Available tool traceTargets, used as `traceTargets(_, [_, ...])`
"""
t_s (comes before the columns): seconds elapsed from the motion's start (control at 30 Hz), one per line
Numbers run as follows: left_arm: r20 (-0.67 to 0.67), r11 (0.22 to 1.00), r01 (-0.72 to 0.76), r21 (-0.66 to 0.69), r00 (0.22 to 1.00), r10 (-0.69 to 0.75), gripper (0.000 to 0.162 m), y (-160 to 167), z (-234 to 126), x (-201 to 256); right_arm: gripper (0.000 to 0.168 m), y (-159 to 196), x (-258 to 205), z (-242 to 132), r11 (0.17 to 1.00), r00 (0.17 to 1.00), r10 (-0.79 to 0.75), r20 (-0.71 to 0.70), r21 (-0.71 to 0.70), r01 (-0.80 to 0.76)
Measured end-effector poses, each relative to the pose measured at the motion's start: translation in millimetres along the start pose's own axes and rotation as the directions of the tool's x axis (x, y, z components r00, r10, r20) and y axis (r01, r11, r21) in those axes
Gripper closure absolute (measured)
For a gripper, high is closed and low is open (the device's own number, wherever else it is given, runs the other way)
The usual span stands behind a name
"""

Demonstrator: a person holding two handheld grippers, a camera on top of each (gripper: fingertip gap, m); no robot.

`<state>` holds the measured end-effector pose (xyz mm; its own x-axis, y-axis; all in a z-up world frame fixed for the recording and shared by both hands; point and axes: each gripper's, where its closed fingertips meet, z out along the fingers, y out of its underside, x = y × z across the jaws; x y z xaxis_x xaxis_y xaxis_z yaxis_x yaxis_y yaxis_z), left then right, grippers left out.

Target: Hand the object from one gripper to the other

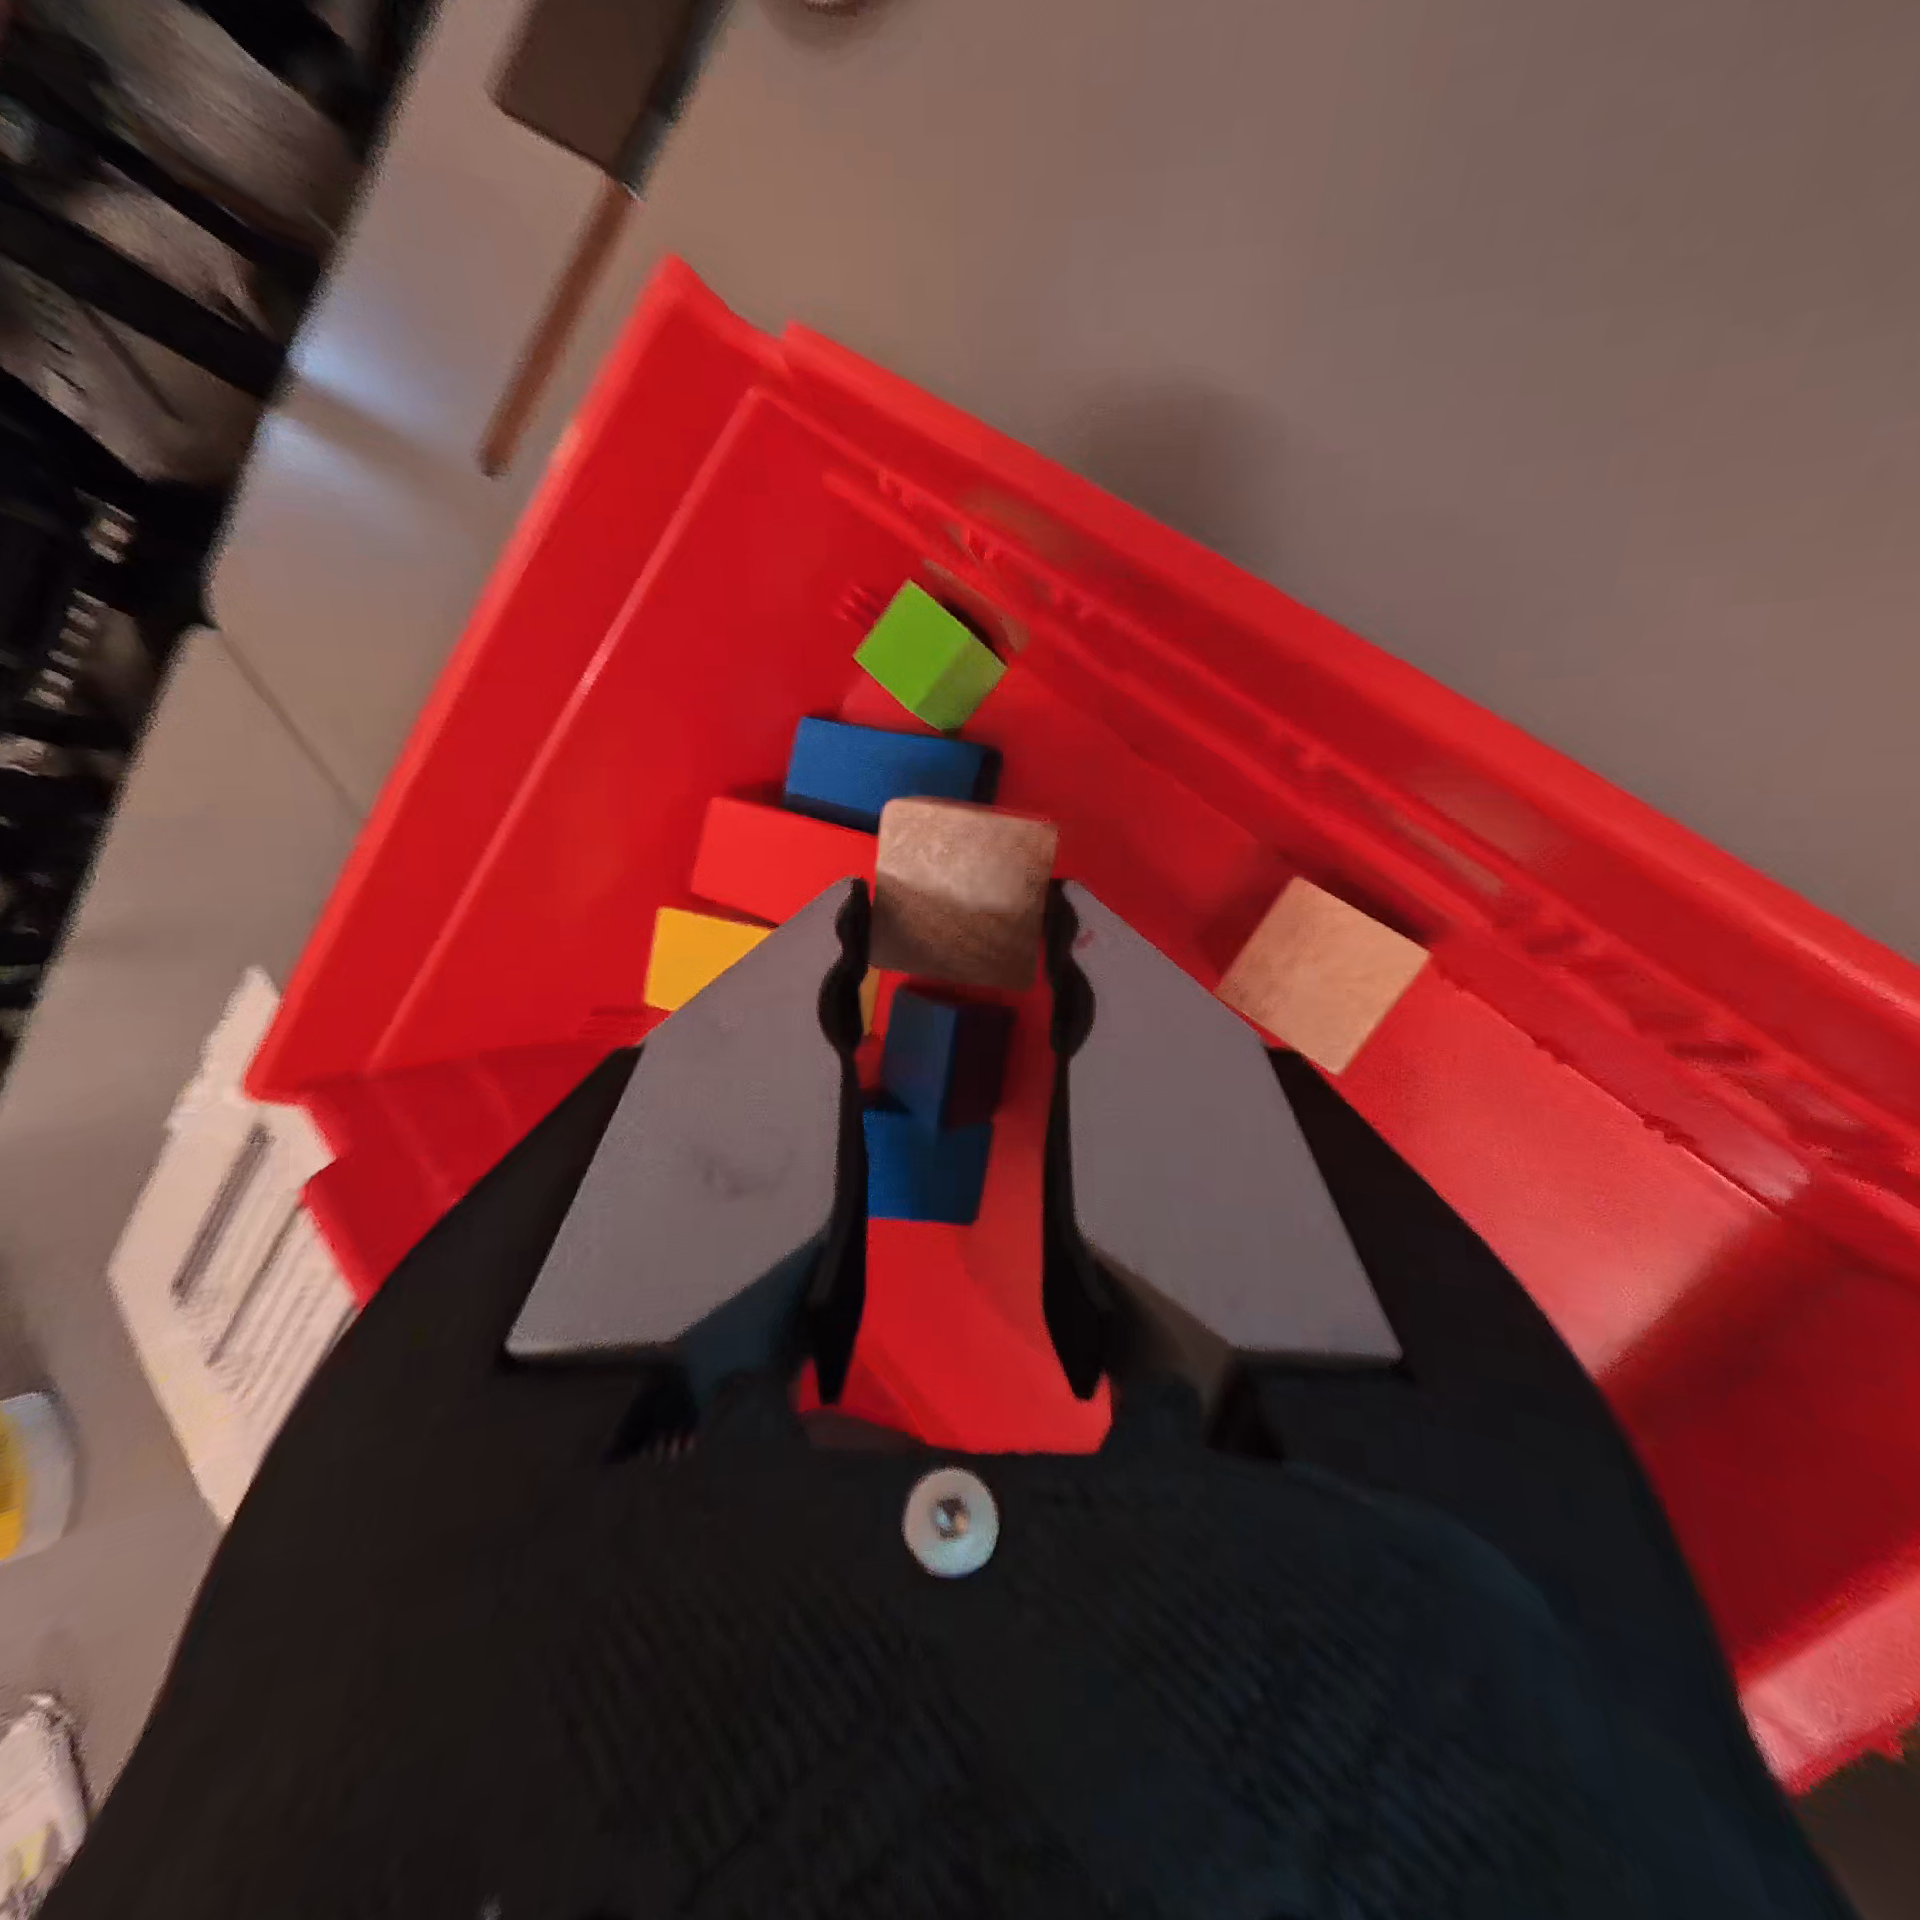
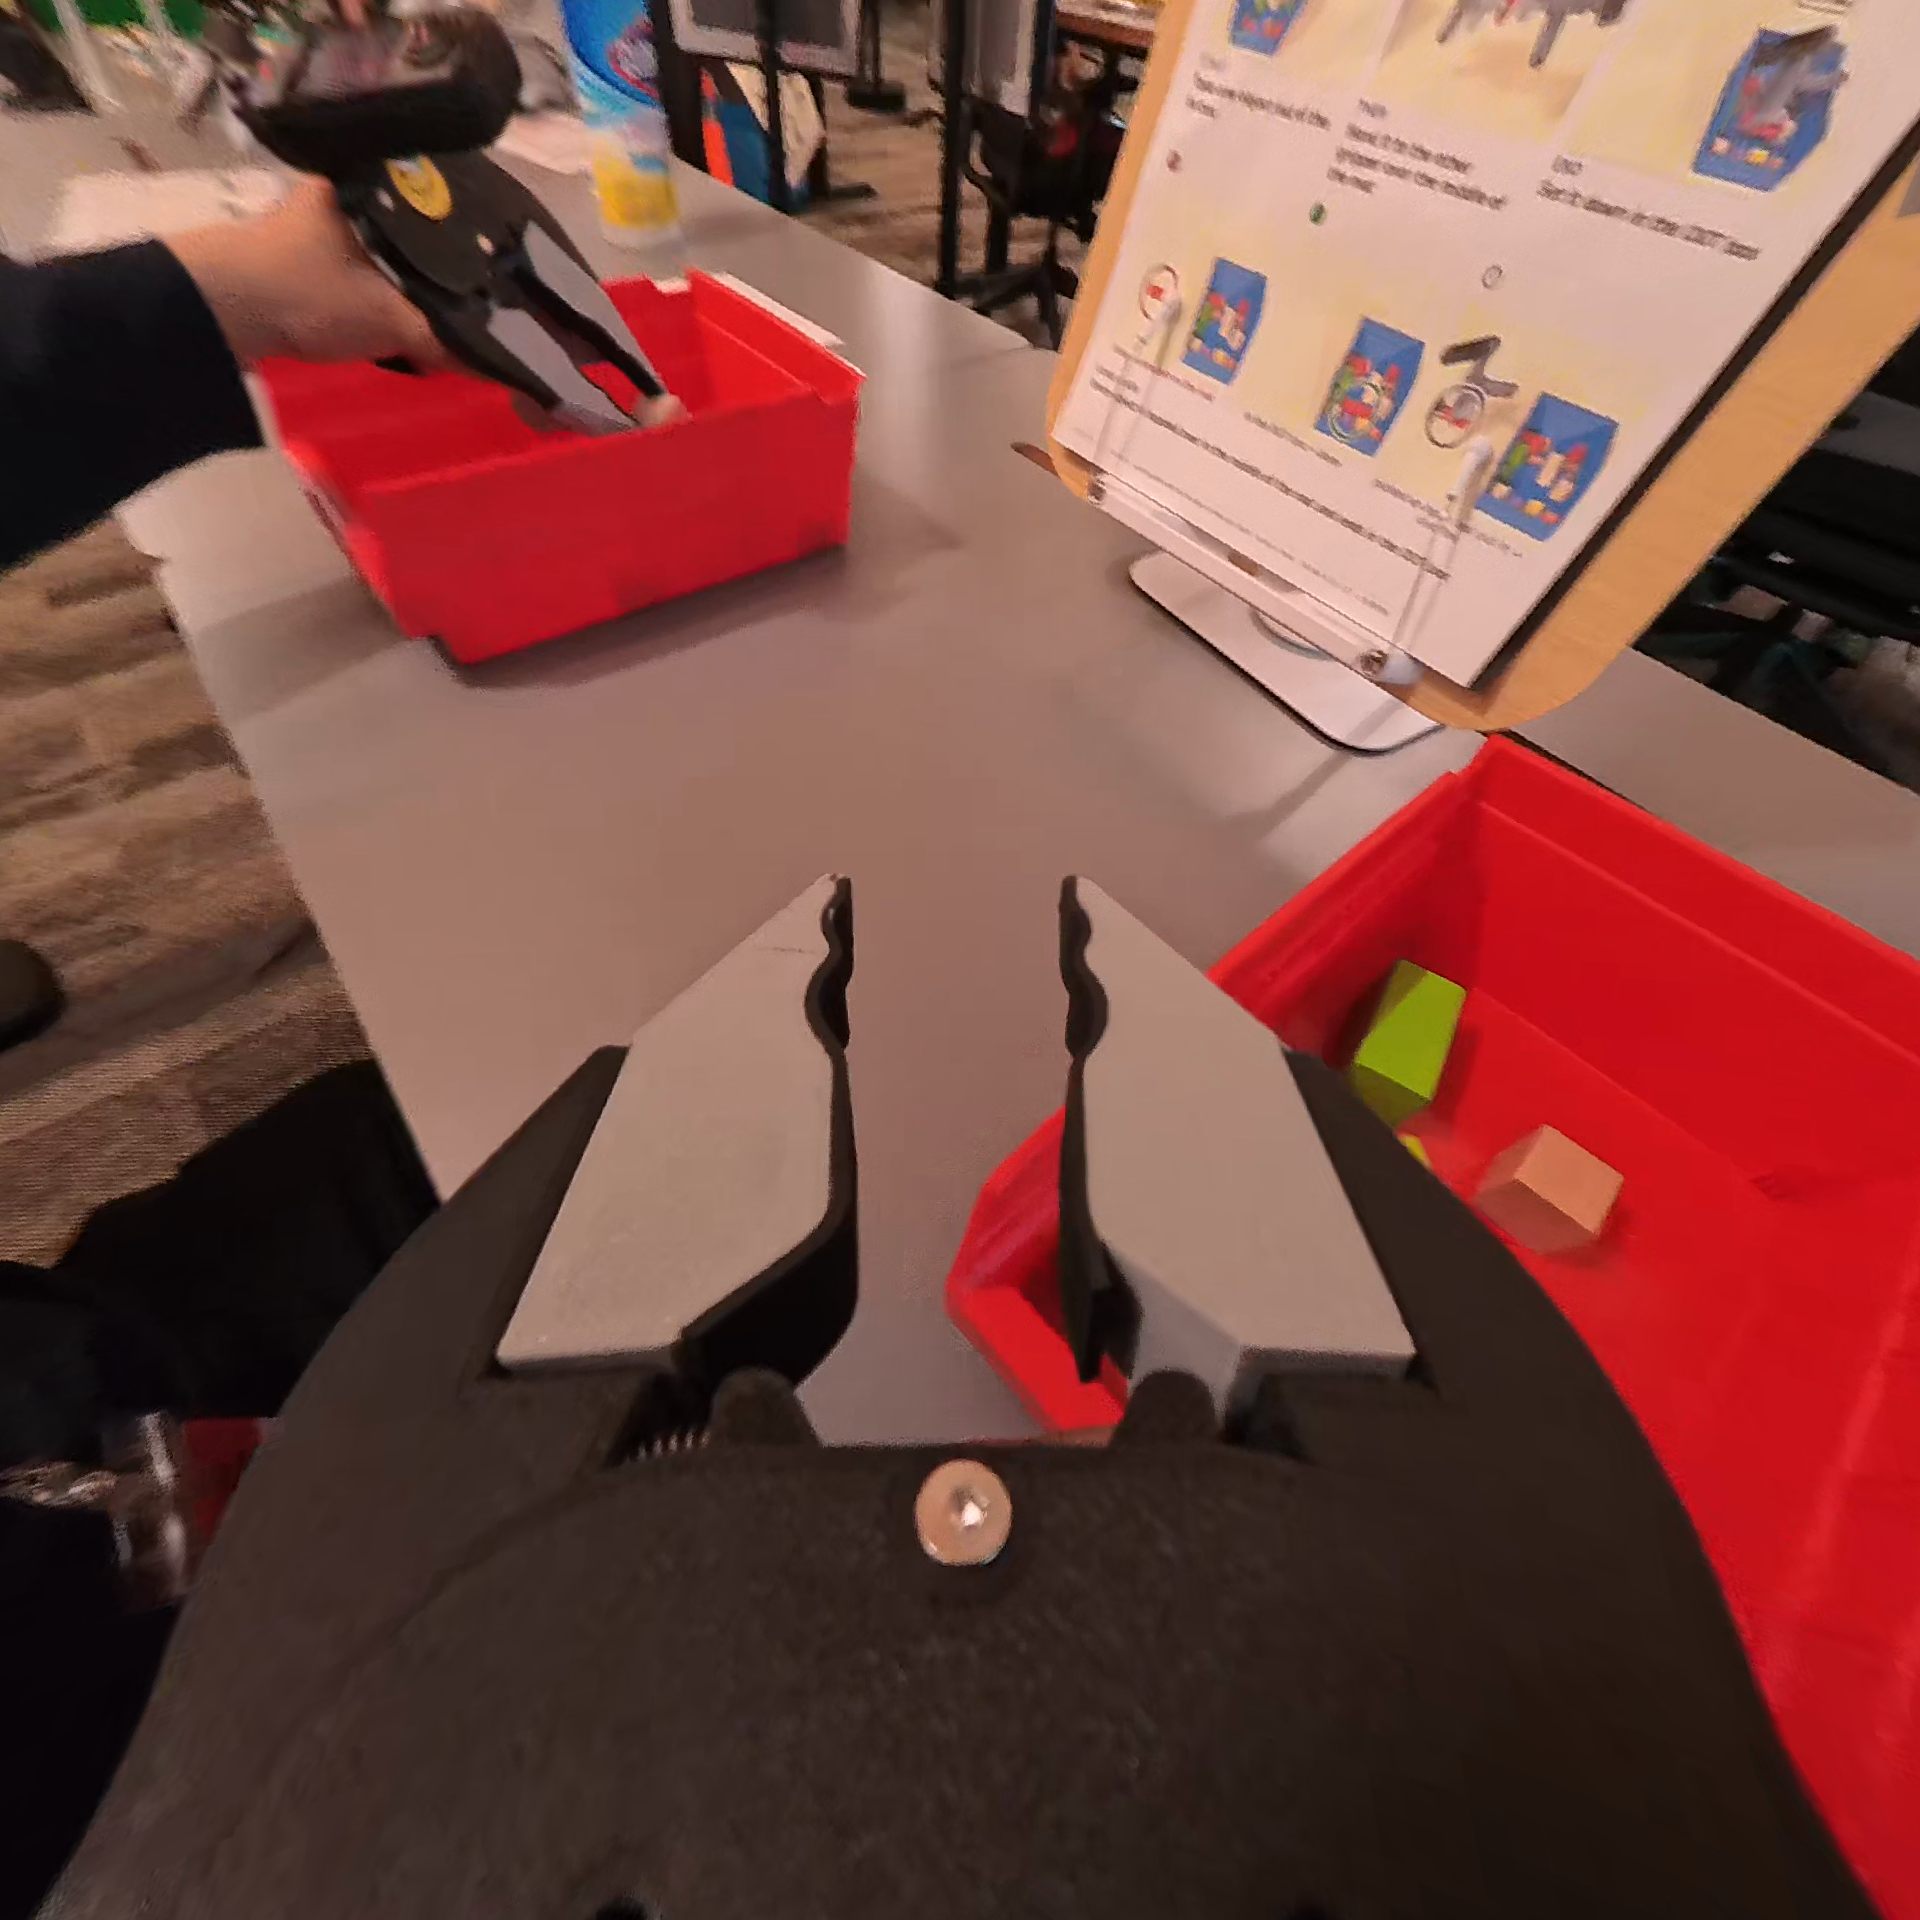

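At the desk's (image 2: pixel 644 790) far left corner we see the left gripper (image 2: pixel 623 410) reaching into a red bin (image 2: pixel 582 540), clenched on a plain wooden cube (image 1: pixel 961 899) pinched between its fingertips just above the other blocks: a yellow block (image 1: pixel 698 954), a red block (image 1: pixel 779 857), a blue block (image 1: pixel 878 769) and a green cube (image 1: pixel 930 655). Over the desk's near edge our right gripper (image 2: pixel 956 935) hovers with jaws released, holding nothing. Beside it, toward the right edge, a second red bin (image 2: pixel 1621 935) holds a green block (image 2: pixel 1408 1039) and a tan cube (image 2: pixel 1548 1184).
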<state>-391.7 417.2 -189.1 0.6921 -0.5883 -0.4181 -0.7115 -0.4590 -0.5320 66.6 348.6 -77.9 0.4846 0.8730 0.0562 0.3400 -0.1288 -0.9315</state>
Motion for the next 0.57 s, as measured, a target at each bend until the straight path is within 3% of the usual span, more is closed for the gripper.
traceTargets(0.17, [0.142, 0.963, -0.092, 0.252, 0.988, 0.058, 0.131, -37, -66, 29, 0.130, -12, -34, 0, 0.996, 0.980, 0.072, 0.188, 0.048, -0.082])
traceTargets(0.3, [0.057, 0.807, -0.136, 0.575, 0.990, 0.126, 0.131, -101, -136, 116, 0.124, -17, -84, 4, 0.986, 0.880, 0.142, 0.452, 0.014, -0.167])
traceTargets(0.4, [0.108, 0.603, -0.208, 0.770, 0.974, 0.197, 0.131, -146, -192, 183, 0.122, -24, -126, 3, 0.972, 0.743, 0.191, 0.642, -0.018, -0.234])
traceTargets(0.5, [0.074, 0.378, -0.166, 0.911, 0.966, 0.246, 0.131, -179, -238, 242, 0.122, -37, -168, -4, 0.938, 0.517, 0.259, 0.816, -0.084, -0.336])
traceTargets(0.57, [0.049, 0.302, -0.140, 0.943, 0.957, 0.287, 0.131, -192, -250, 270, 0.121, -45, -188, -13, 0.913, 0.369, 0.289, 0.883, -0.139, -0.383])
